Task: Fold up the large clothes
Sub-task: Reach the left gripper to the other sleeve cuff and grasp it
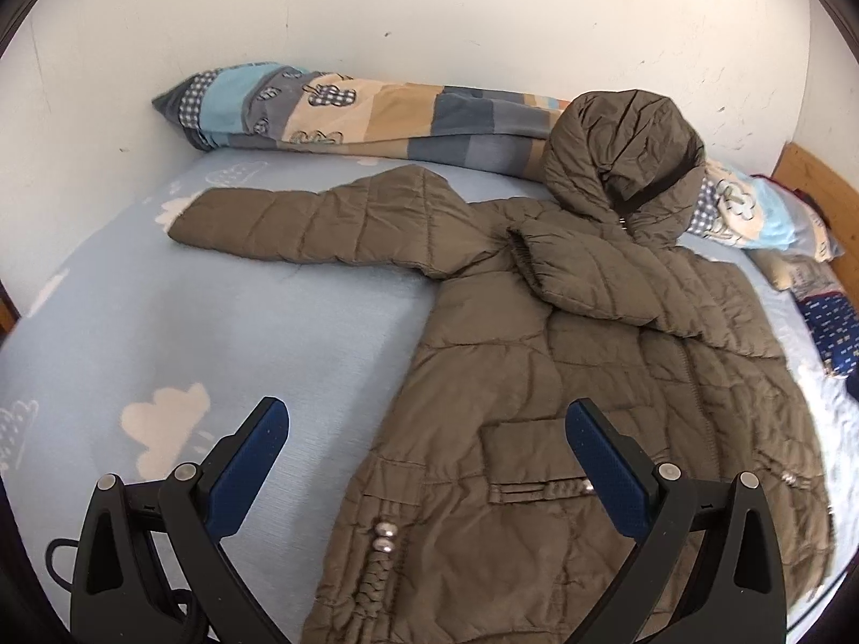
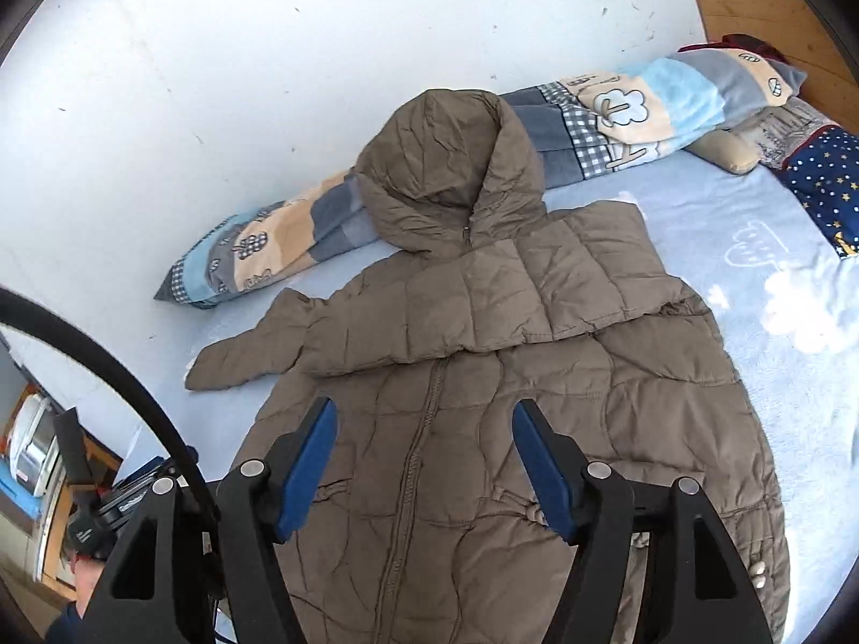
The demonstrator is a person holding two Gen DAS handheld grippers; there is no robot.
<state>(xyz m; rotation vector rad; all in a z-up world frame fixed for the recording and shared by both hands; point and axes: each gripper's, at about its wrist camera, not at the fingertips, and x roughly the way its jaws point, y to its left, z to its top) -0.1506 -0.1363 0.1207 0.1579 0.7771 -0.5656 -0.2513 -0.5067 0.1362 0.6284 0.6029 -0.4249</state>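
Left wrist view: the left gripper [image 1: 427,432] has its jaws spread wide, holding nothing, at the bottom. The coat [image 1: 563,375] lies on the bed [image 1: 161,333], one sleeve [image 1: 300,220] still stretched toward the upper left.

Right wrist view: the right gripper [image 2: 424,443] has its jaws spread and empty over the coat's middle. The puffy folded sleeve [image 2: 483,311] could spring back open.

We see a pale blue sheet [image 1: 268,333] printed with white clouds [image 1: 161,424]. A long patchwork bolster [image 1: 343,112] lies against the white wall [image 1: 429,16]. A starry navy cushion [image 2: 827,188] sits by the wooden headboard [image 2: 773,21].
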